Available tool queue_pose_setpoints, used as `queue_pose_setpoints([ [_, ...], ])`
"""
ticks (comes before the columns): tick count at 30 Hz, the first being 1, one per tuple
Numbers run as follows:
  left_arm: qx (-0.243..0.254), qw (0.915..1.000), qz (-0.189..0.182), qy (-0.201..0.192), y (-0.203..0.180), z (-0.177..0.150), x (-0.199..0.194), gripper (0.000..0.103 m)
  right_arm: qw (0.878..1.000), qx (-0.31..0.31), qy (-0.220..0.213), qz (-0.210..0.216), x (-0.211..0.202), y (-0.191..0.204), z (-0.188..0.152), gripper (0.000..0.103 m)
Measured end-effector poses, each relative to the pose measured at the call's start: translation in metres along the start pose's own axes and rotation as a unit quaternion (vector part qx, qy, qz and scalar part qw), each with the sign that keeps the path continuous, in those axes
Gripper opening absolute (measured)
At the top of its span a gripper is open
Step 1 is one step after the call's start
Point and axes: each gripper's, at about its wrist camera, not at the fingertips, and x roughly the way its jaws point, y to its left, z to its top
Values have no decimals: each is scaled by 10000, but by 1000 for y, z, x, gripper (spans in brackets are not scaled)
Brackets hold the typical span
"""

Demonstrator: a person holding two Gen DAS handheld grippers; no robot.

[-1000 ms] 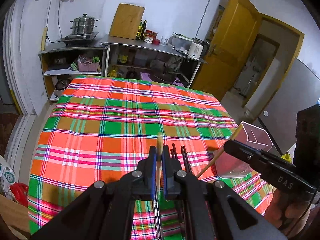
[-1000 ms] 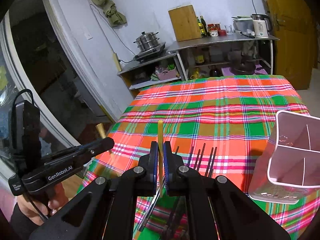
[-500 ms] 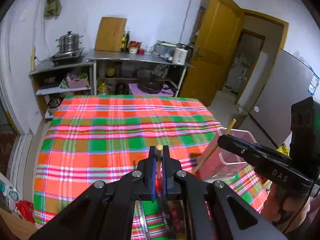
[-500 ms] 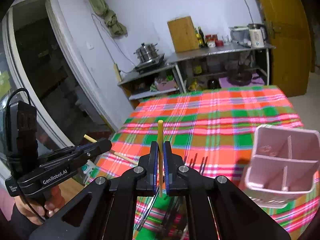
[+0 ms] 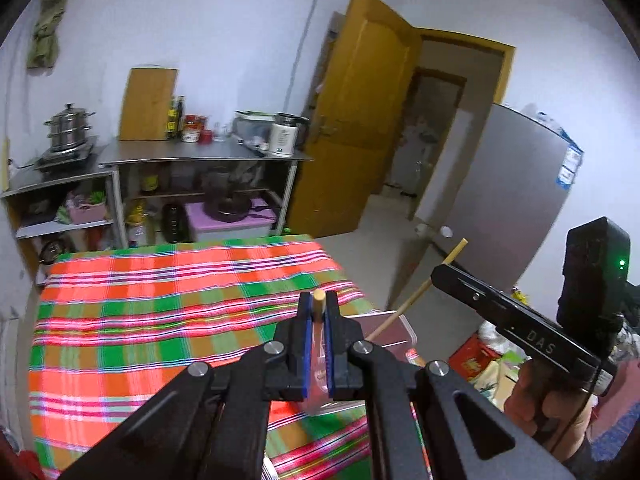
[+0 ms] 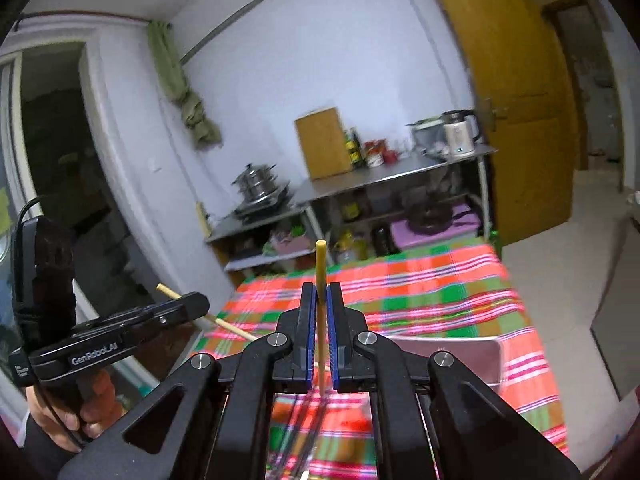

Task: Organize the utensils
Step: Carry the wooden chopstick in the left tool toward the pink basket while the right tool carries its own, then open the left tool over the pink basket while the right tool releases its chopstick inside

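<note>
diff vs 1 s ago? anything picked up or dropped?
Both grippers rose off the plaid tablecloth: it sits lower in both views and more of the room shows. Left gripper stays shut on its wooden chopstick, right gripper on its yellow chopstick. The pink utensil holder now sits partly behind the fingers. Nothing newly gripped or released.

The pink organizer sits mostly hidden behind the hand-held gripper — dark utensils below blur.

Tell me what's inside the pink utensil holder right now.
Cannot be told. The pink utensil holder sits low behind the right claw, whose frame covers its opening; only a bare pink wall shows.
</note>
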Motion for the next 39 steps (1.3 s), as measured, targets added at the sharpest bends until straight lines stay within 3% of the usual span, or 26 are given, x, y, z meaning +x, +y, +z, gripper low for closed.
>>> queue_pose_setpoints([
  [7, -68, 9987, -317, 393, -14, -11, 43, 6, 9992, 190, 62, -353, 6, -35, -6, 5],
  [22, -298, 9922, -312, 1171, 6, -56, 110, 6, 9929, 571, 852, -605, 63, -82, -59, 6],
  [25, -299, 9925, -262, 1152, 8, -58, 111, 11, 9922, 605, 904, -613, 64, -85, -61, 6],
  [28, -353, 9940, -272, 995, 12, -56, 106, 26, 9925, 603, 854, -627, 60, -84, -59, 8],
  [32, -351, 9966, -217, 715, 15, -50, 91, 27, 9942, 541, 686, -619, 49, -81, -53, 14],
  [39, -163, 9996, 103, 207, 27, -48, 48, 29, 9971, 183, 169, -719, 17, -52, -43, 16],
])
